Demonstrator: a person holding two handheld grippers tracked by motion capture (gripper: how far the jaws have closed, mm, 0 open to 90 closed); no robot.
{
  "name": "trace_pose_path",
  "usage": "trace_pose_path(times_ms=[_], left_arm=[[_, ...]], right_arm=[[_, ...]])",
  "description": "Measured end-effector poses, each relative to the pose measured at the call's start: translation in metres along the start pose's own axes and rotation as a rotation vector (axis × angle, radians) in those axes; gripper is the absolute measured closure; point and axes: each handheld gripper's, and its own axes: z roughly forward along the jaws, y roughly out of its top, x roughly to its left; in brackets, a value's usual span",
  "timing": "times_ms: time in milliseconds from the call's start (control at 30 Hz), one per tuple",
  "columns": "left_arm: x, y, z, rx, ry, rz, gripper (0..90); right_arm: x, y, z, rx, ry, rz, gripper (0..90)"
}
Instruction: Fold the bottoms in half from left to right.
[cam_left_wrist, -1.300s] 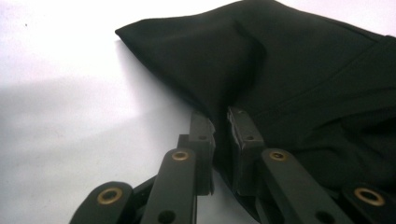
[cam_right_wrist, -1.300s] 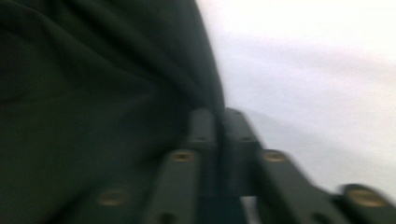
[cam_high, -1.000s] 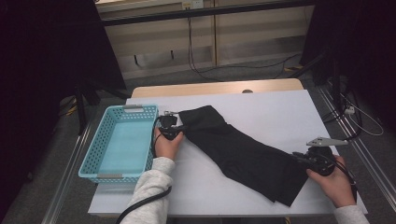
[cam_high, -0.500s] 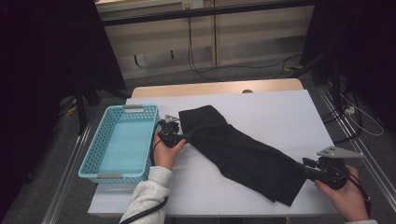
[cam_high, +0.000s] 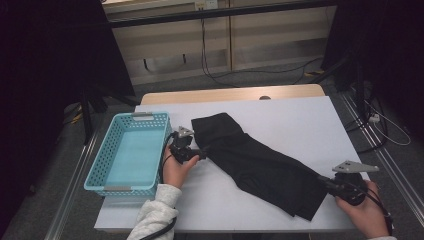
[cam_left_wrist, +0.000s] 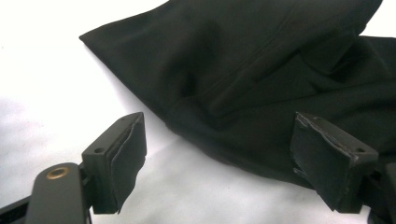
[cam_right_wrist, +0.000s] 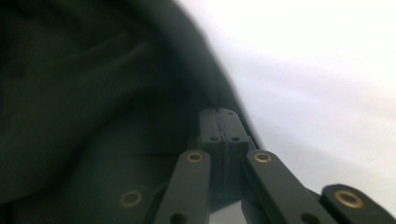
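Black cloth (cam_high: 257, 162) lies diagonal across tabletop, far-left end near basket (cam_high: 127, 152), other end at near-right corner. Looks soft, light, floppy, so best grabbed at edge or corner, not the bulk. Left claw (cam_left_wrist: 219, 154) just been opening: now wide, nothing between pads, cloth edge just ahead. Right claw (cam_right_wrist: 223, 122) just been closing: pressed shut at cloth's edge, whether fabric is pinched, can't tell. Since earlier frame, right hand slid back toward near-right corner.
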Motion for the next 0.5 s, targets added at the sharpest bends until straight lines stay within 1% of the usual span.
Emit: trace_pose_path(times_ms=[100,133,167,200,233,267,300,333,367,400,500], left_arm=[[-0.001,0.001,0.001,-0.003,-0.010,0.008,19.1],[-0.002,0.001,0.001,0.000,-0.007,0.013,19.1],[-0.002,0.001,0.002,0.001,-0.009,0.009,19.1],[-0.003,0.001,0.002,0.003,-0.011,0.014,19.1],[-0.003,0.001,0.002,0.006,-0.015,0.017,19.1],[-0.004,0.001,0.002,0.002,-0.013,0.016,19.1],[-0.004,0.001,0.002,0.003,-0.015,0.019,19.0],[-0.004,0.001,0.002,0.008,-0.020,0.019,18.8],[-0.004,0.001,0.002,0.011,-0.022,0.017,18.6],[-0.004,0.000,0.003,0.013,-0.023,0.014,18.3],[-0.003,-0.001,0.003,0.021,-0.025,0.014,17.8]], right_arm=[[-0.018,0.001,-0.010,-0.038,-0.022,0.055,89.9],[-0.021,0.001,-0.011,-0.047,-0.026,0.067,88.6],[-0.023,0.000,-0.011,-0.052,-0.039,0.071,86.2],[-0.024,0.000,-0.010,-0.054,-0.055,0.069,80.2],[-0.023,-0.001,-0.008,-0.056,-0.065,0.076,72.1],[-0.022,-0.001,-0.007,-0.055,-0.056,0.077,72.2],[-0.019,-0.001,-0.007,-0.052,-0.039,0.063,71.9],[-0.016,0.000,-0.007,-0.051,-0.034,0.053,69.9],[-0.012,0.001,-0.008,-0.054,-0.033,0.039,67.0],[-0.009,0.001,-0.008,-0.054,-0.024,0.032,65.9],[0.006,0.004,-0.008,-0.047,0.020,-0.007,62.3]])
